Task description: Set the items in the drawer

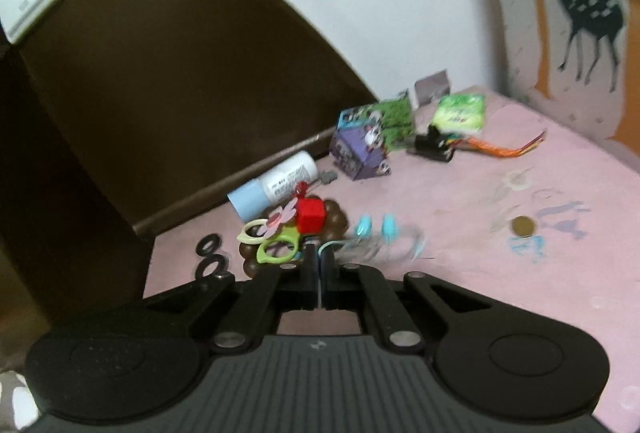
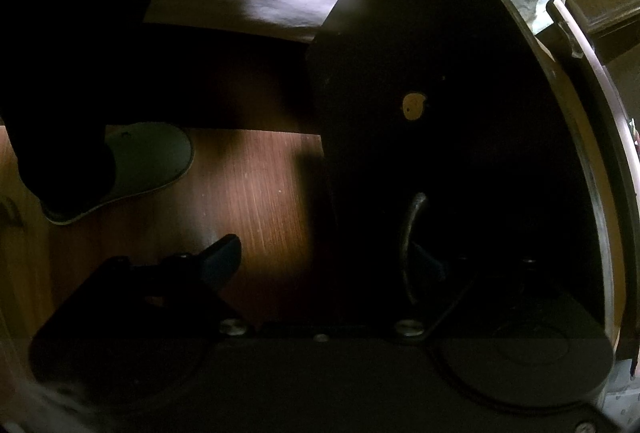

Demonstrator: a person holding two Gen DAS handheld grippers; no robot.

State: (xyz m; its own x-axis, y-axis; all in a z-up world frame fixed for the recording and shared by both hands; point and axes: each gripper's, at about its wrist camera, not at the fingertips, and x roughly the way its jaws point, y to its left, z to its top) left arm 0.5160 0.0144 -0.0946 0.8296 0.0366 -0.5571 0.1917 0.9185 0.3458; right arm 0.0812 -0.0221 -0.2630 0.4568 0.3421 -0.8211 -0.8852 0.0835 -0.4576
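Note:
My left gripper [image 1: 320,259] is shut on a thin light-blue strand of a clear item with light-blue ends [image 1: 376,227], blurred, just above the pink sheet [image 1: 460,193]. Ahead lie a red cube [image 1: 309,219] on brown beads, green and cream rings [image 1: 276,249], a white bottle with a blue cap [image 1: 276,185] and a purple and green box [image 1: 368,141]. In the dark right wrist view my right gripper [image 2: 324,261] stands open at a dark drawer front [image 2: 400,73]. Its curved metal handle [image 2: 412,233] sits between the fingers, close to the right one.
A dark headboard [image 1: 160,73] borders the bed on the left. Two black rings [image 1: 208,253], a green packet [image 1: 460,111], a black clip [image 1: 434,145], orange strips [image 1: 508,149] and a coin [image 1: 523,225] lie around. A person's shoe [image 2: 148,161] rests on the wooden floor [image 2: 256,193].

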